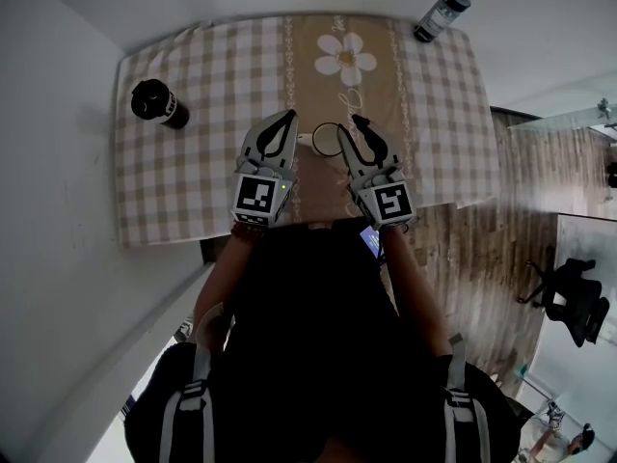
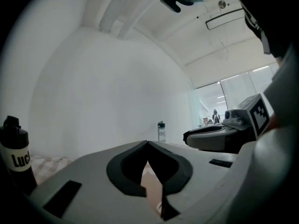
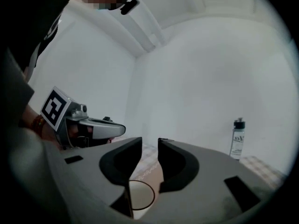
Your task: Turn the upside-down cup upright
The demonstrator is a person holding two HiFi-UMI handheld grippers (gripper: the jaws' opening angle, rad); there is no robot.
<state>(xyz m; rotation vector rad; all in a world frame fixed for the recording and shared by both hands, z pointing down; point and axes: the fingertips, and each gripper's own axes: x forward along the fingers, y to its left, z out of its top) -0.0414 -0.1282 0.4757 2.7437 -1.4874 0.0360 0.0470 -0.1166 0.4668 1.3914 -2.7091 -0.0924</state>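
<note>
A white cup (image 1: 326, 140) with a dark rim stands mouth up on the checked tablecloth (image 1: 202, 162), near the front edge. In the right gripper view its round rim (image 3: 140, 195) shows below and beyond the jaws. My right gripper (image 1: 359, 128) hangs just right of the cup. Its jaws (image 3: 150, 141) stand a little apart, with nothing between them and clear of the cup. My left gripper (image 1: 287, 121) hangs just left of the cup, shut (image 2: 147, 143) and empty. The two grippers flank the cup without touching it.
A black bottle (image 1: 159, 103) stands at the table's back left. A clear bottle (image 1: 442, 13) with a dark cap stands at the back right corner. White walls border the table at the left and back. Wooden floor (image 1: 482, 249) lies to the right.
</note>
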